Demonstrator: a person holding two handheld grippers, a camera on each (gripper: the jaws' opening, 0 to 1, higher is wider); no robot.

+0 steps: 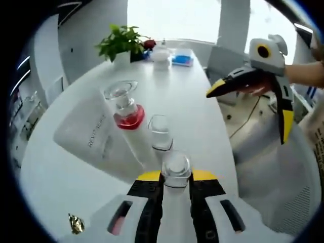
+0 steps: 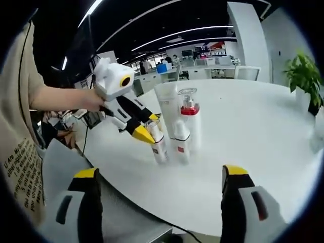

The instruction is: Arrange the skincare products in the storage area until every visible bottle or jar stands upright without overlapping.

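Observation:
My left gripper point(image 1: 177, 177) is shut on a white bottle with a clear cap point(image 1: 175, 171), which stands on the round white table point(image 1: 202, 116). In the right gripper view the left gripper point(image 2: 151, 126) holds that bottle point(image 2: 160, 147) near its top. Beside it stand a short white bottle point(image 2: 181, 143), a red-collared bottle point(image 2: 190, 119) and a tall white tube point(image 2: 167, 104), all upright and close together. In the left gripper view the short bottle point(image 1: 161, 132), red-collared bottle point(image 1: 126, 110) and tube point(image 1: 88, 130) line up ahead. My right gripper point(image 2: 162, 174) is wide open off the table's edge, also seen as the right gripper point(image 1: 247, 117).
A potted plant point(image 1: 121, 40) point(image 2: 304, 76) stands at the table's far side with a white jar point(image 1: 161, 54) and a blue item point(image 1: 182, 59). A small gold object point(image 1: 76, 223) lies near the left gripper. A person's arm point(image 2: 61, 98) holds the left gripper. Office desks lie beyond.

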